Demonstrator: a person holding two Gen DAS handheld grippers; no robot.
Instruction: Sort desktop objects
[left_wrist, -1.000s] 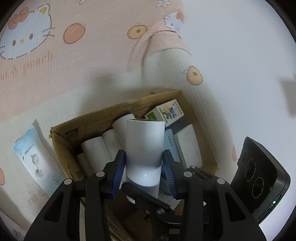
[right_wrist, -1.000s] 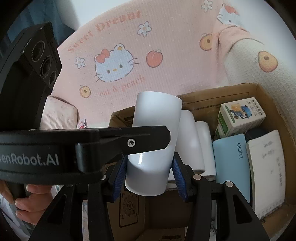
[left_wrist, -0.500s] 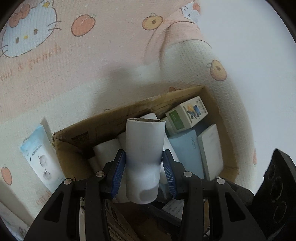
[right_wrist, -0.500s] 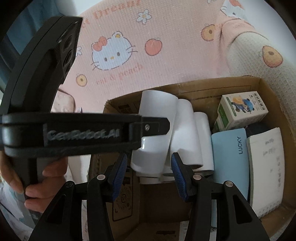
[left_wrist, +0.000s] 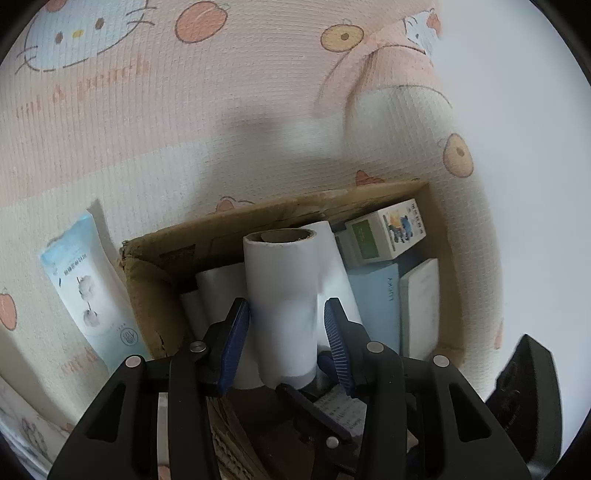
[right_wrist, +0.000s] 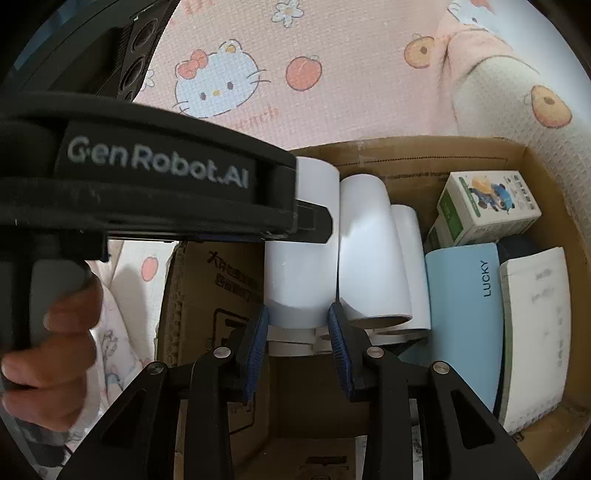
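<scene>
- The left gripper (left_wrist: 283, 341) had its jaws clamped on a white paper roll with a brown cardboard core (left_wrist: 281, 302), both blue pads pressed against its sides.
- The right gripper (right_wrist: 296, 345) had just been closing its jaws; they stood apart and empty, short of the roll's near end.
- That roll hung low inside the open brown cardboard box (right_wrist: 417, 153), its long axis running away from the left jaws toward the far wall, tilted core-end up.
- It sat just beside the other white rolls (right_wrist: 373, 254) already lying in the box, parallel to them.
- A pale blue case marked LUCKY (right_wrist: 465, 314) and a small green-and-white carton (right_wrist: 487, 206) filled the right side.
- My read: the left hand was nearer, so the release looked like its job, into the slot at the box's left.
</scene>
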